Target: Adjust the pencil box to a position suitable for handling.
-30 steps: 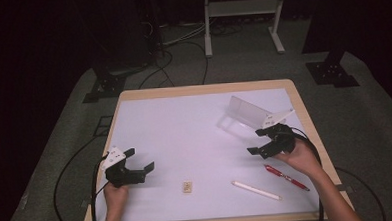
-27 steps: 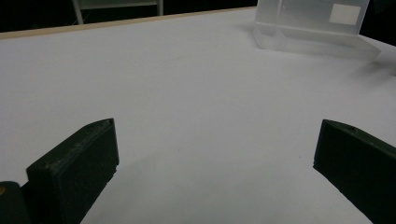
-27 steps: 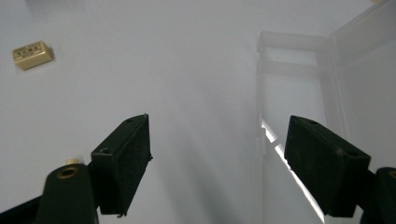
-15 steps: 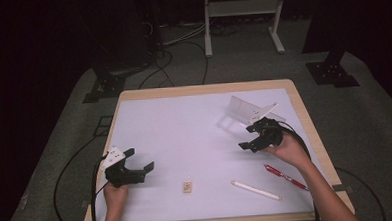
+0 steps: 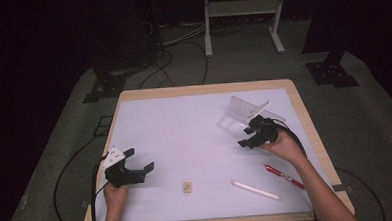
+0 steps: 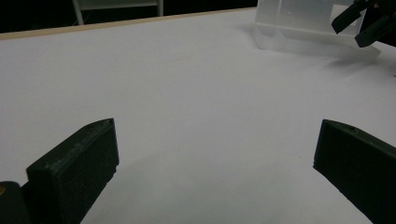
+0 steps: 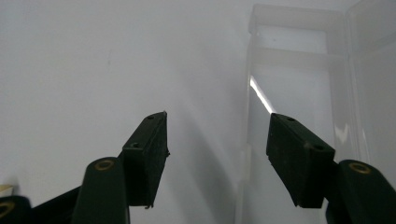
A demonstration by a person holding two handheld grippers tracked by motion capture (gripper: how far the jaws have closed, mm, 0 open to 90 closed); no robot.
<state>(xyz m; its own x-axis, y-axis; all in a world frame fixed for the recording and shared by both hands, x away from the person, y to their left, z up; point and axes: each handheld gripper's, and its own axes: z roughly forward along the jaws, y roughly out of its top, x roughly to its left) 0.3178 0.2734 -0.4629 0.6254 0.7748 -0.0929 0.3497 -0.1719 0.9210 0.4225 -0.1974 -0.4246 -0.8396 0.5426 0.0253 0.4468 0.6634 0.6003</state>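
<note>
Right gripper view, right gripper (image 7: 217,140) jaws parted and just been closing, straddling the near edge of the clear plastic box (image 7: 299,88) without pressing it, box at desk (image 5: 185,136) far right, left gripper (image 5: 136,165) jaws wide apart, nothing between

Dark lab: rigged table (image 5: 133,95), floor cables (image 5: 181,38), stand bases (image 5: 330,73).

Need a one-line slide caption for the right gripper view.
Right gripper, jaws closing but apart, straddling the edge of the clear plastic case on the white table.
</note>
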